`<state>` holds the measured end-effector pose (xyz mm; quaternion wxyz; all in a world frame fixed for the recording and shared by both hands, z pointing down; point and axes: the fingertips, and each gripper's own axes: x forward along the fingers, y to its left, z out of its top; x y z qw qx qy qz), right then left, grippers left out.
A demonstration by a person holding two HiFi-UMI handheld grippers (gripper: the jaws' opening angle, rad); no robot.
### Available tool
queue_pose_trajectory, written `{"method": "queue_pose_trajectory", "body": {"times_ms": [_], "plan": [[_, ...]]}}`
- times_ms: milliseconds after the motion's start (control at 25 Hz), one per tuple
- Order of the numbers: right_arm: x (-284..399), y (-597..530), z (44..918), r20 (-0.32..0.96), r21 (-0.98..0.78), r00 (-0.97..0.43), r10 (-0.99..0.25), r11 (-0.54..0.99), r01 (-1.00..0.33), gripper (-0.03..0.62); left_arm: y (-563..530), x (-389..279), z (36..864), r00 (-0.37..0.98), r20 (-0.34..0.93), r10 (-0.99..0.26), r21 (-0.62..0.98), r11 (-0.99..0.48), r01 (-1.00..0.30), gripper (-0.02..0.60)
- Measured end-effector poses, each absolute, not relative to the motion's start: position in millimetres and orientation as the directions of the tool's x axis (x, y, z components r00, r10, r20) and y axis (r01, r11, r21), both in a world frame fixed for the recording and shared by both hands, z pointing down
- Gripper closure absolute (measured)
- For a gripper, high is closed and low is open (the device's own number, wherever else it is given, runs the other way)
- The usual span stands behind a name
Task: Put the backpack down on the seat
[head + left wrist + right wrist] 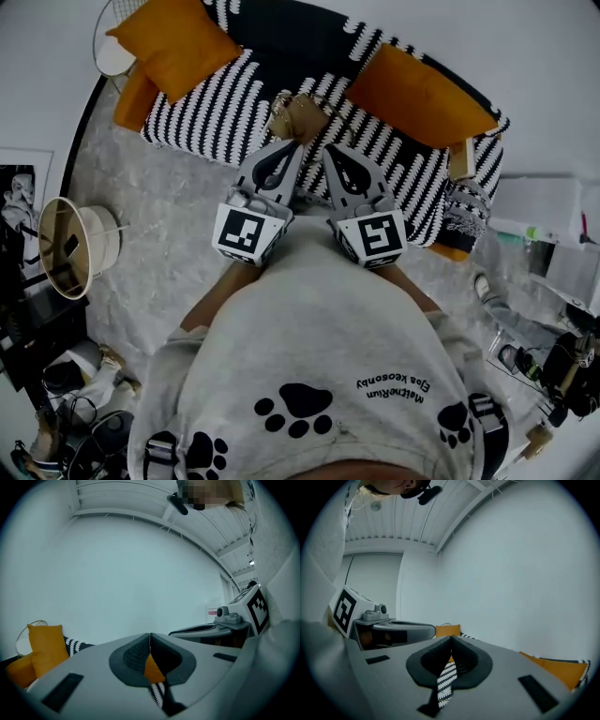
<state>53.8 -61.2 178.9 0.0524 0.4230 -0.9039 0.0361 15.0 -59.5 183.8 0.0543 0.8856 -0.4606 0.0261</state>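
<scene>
The seat is a sofa [244, 103] with a black-and-white striped cover and orange cushions [178, 42], straight ahead of me in the head view. Both grippers are held side by side just before its front edge, pointing at it. My left gripper [296, 143] [150, 634] is shut, tips together, nothing between them. My right gripper [328, 148] [451, 638] is shut and empty too. A small tan object [298, 114] lies on the sofa just beyond the tips. Dark straps with buckles [159, 448] run over the person's shoulders; no backpack body shows.
A second orange cushion [412, 94] leans at the sofa's right. A lampshade [80, 246] lies on the grey carpet at the left, with shoes and cables below it. Boxes and clutter [544, 281] fill the right side. A white wall stands behind the sofa.
</scene>
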Motion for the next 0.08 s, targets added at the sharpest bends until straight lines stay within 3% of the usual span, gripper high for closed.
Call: {"method": "queue_pose_trajectory", "body": {"times_ms": [80], "plan": [[55.5,-62.9,179.5,0.121,-0.015,-0.638,-0.761,0.641,-0.768,0.562,-60.6,15.6,183.3,0.572,0.088,-0.816,0.075,-0.567,-0.82,0.56]]}}
